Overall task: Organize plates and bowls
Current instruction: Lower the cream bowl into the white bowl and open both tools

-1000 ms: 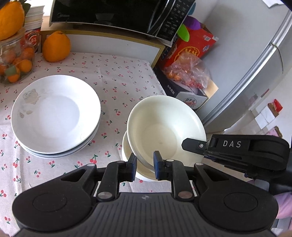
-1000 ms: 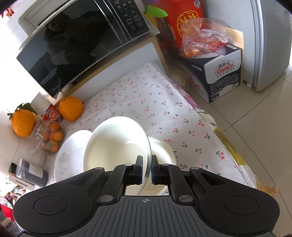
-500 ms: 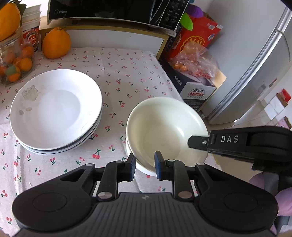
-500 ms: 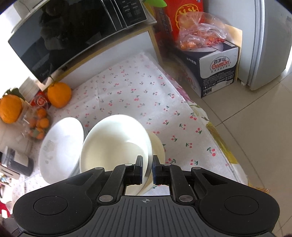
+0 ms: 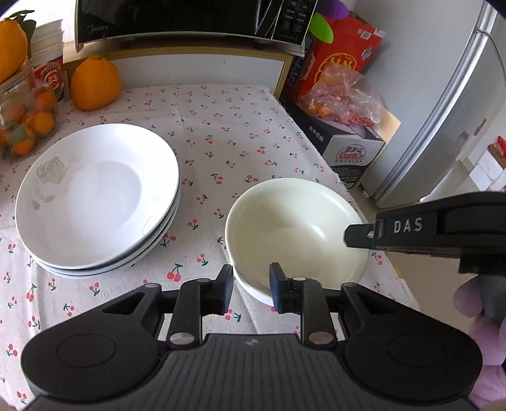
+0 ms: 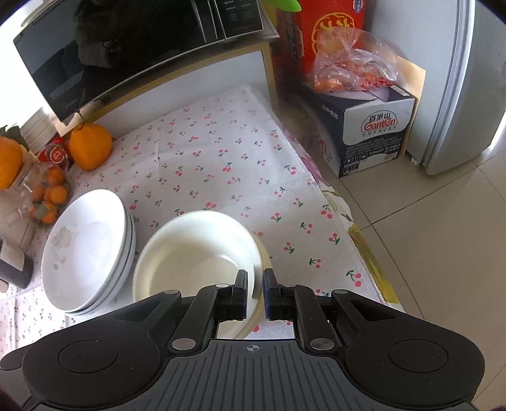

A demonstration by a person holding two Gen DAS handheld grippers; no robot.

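Note:
A cream bowl (image 5: 294, 227) sits nested in a second bowl (image 5: 253, 292) on the cherry-print cloth, near the table's right edge. My left gripper (image 5: 250, 287) straddles the top bowl's near rim; its jaws are opening and the pads stand clear of the rim. My right gripper (image 6: 255, 291) is shut on the same bowl's (image 6: 196, 253) rim, and in the left wrist view its fingertip (image 5: 357, 235) reaches in from the right. A stack of white plates (image 5: 95, 196) lies to the left of the bowls, also seen as the plates (image 6: 85, 246) in the right wrist view.
A microwave (image 5: 189, 15) on a shelf stands at the back. A big orange fruit (image 5: 95, 83) and a jar of small oranges (image 5: 25, 120) are at the back left. Boxes (image 6: 373, 132) and a fridge (image 6: 458, 79) stand on the floor past the table's right edge.
The cream bowl, tilted and raised a second ago, has come down level into the lower bowl. My left jaws have widened off its rim. The right grip stays.

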